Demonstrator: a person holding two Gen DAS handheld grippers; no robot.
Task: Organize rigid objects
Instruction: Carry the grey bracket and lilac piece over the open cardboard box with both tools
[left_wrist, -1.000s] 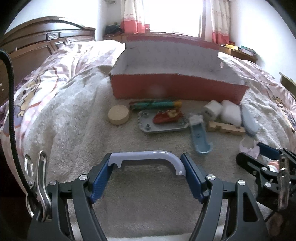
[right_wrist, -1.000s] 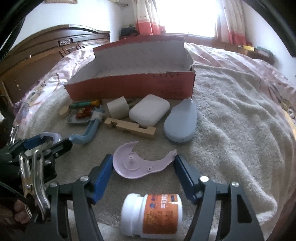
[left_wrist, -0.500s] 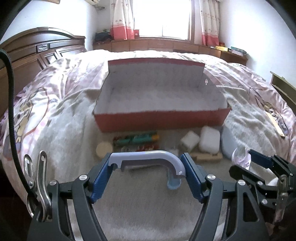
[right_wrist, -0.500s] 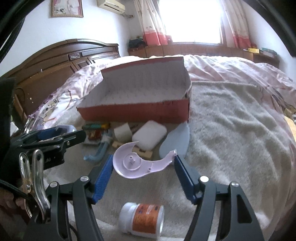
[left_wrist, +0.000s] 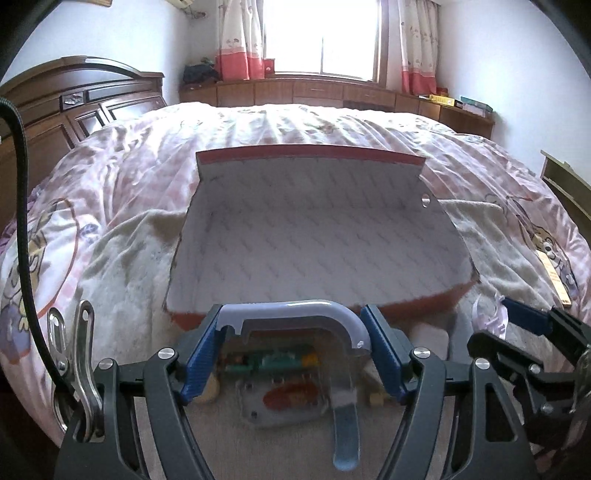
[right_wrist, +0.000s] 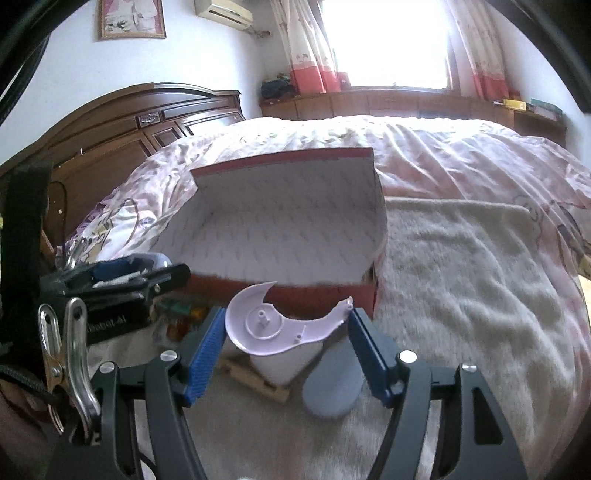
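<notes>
The left hand-held gripper (left_wrist: 291, 345) clamps a grey curved plastic piece (left_wrist: 295, 314) above the near edge of the open red box (left_wrist: 314, 236) on the bed (left_wrist: 122, 236). The right hand-held gripper (left_wrist: 517, 332) pokes in beside it.

both claws (left_wrist: 291, 349) (right_wrist: 286, 338) clamped, angled downward.

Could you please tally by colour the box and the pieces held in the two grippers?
Red, cardboard box: 1
Grey-blue, curved plastic handle in left gripper: 1
Lilac, flat plastic shell in right gripper: 1
Total: 3
</notes>
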